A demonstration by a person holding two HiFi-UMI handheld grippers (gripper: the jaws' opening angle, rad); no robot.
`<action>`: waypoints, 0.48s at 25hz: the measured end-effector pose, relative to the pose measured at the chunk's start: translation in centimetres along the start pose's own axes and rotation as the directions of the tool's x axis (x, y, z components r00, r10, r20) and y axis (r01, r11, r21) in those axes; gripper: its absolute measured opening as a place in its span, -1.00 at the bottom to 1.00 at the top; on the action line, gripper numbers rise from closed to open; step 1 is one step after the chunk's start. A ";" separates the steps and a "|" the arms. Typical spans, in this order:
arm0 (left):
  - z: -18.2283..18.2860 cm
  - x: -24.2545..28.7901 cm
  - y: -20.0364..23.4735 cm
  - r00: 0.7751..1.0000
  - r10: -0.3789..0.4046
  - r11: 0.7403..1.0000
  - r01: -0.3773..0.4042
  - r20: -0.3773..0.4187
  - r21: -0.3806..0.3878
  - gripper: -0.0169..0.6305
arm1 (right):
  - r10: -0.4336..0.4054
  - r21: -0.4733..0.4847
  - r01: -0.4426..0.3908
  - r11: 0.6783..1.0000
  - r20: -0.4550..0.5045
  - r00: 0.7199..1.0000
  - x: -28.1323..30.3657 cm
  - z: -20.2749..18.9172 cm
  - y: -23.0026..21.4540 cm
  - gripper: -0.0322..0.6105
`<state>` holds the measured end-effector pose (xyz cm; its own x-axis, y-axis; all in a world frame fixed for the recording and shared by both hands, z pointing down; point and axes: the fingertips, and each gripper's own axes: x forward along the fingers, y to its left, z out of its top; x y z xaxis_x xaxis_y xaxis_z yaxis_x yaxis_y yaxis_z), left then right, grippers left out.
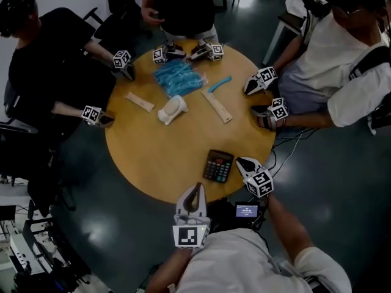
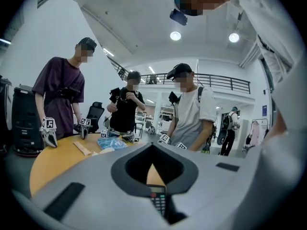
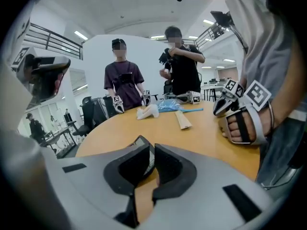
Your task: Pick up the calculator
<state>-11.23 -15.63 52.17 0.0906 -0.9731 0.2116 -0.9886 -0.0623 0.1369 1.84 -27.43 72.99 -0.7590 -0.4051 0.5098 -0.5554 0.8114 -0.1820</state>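
Note:
The black calculator (image 1: pixel 218 165) lies on the round wooden table (image 1: pixel 153 157) near its front edge. My right gripper (image 1: pixel 239 160) hovers at the calculator's right edge, jaws together and gripping nothing. In the right gripper view the calculator's (image 3: pixel 139 140) corner shows just past the gripper's (image 3: pixel 152 147) closed tips. My left gripper (image 1: pixel 197 187) is at the table's front edge, below and left of the calculator, also shut. Through the closed jaws of the left gripper (image 2: pixel 153 146), the calculator's (image 2: pixel 158 202) keys show ahead.
Farther back on the table lie a blue plastic bag (image 1: pixel 177 77), a white object (image 1: pixel 172 109), two wooden strips (image 1: pixel 217 105) and a blue tool (image 1: pixel 220 83). Other people stand around the table with their own grippers (image 1: pixel 264 80) at its rim. A small screen (image 1: pixel 247 210) sits below the table edge.

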 end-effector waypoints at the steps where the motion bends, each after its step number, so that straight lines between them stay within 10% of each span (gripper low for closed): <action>1: -0.2 0.0 0.0 1.000 0.000 1.000 0.000 -0.008 -0.007 -0.93 | 0.015 -0.013 -0.015 1.000 -0.028 0.999 0.7 -0.5 -0.3 -0.85; 12: -2.1 0.5 0.6 0.998 0.002 0.999 -0.004 -0.067 -0.037 -0.93 | 0.209 -0.071 -0.226 0.972 -0.188 0.960 6.8 -2.3 -0.9 -0.47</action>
<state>-11.49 -15.64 54.36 0.0968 -0.9563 0.2761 -0.9839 -0.0500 0.1715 -2.10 -29.93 78.56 -0.7804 -0.1396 0.6095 -0.3441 0.9098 -0.2321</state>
